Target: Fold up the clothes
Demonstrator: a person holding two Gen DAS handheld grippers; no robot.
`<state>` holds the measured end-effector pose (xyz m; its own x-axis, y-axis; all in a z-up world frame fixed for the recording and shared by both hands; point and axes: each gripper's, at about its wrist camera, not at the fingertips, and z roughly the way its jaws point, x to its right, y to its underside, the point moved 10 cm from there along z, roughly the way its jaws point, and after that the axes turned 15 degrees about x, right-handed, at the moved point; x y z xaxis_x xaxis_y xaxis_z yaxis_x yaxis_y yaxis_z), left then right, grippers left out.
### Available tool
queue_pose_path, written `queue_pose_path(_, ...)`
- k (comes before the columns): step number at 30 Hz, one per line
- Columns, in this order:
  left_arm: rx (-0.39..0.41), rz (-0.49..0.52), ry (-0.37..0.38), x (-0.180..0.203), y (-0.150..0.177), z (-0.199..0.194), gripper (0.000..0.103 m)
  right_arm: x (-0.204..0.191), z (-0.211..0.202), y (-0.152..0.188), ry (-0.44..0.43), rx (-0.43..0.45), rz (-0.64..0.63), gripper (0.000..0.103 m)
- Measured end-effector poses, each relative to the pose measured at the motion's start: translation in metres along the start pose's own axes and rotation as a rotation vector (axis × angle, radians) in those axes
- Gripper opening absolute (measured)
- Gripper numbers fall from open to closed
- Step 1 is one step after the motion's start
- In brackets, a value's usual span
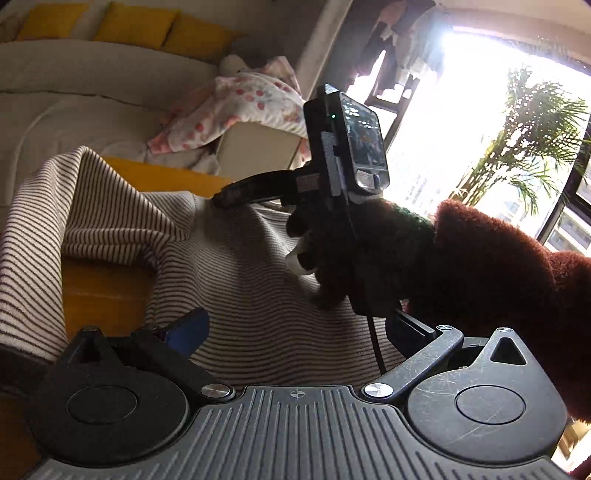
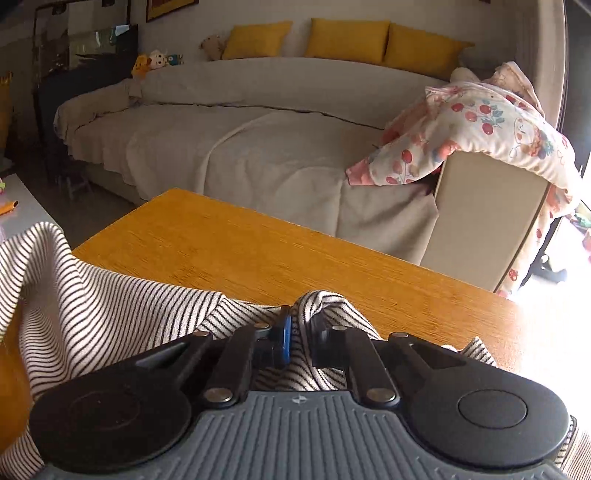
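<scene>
A garment (image 2: 110,295) is spread on the counter (image 2: 295,251); behind it a sofa (image 2: 258,147) is seen, a blanket (image 2: 480,129) draped over its arm.

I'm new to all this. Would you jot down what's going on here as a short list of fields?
Job: folding clothes
Garment: striped top, rumpled on the table
Surface: wooden table
Right claw: shut on a bunch of the striped top
Left claw: open, over the striped top, gripping nothing
Holder: a person's gloved hand carries the right claw
Behind: sofa with yellow cushions and a floral blanket over its arm
</scene>
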<state>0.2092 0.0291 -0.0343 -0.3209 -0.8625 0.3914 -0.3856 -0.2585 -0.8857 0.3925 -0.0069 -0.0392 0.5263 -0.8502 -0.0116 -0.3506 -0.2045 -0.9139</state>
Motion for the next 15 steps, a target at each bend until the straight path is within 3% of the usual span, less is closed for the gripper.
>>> queue_pose_path(5,-0.014,-0.022,-0.027,-0.006,0.0,0.002,0.103,0.028,-0.083,0.0,-0.056,0.056,0.18,0.03)
queue_pose_path(7,-0.01,-0.023,-0.027,-0.007,0.0,0.002,0.103,0.05,-0.124,0.009,-0.036,0.077,0.253,0.032)
queue_pose_path(12,0.078,-0.041,-0.102,-0.016,-0.023,-0.019,0.103,0.081,-0.187,0.056,0.093,0.073,0.238,0.037)
queue_pose_path(15,0.106,-0.036,-0.168,-0.026,-0.039,-0.05,0.103,0.076,-0.2,0.075,0.085,0.102,0.265,0.041)
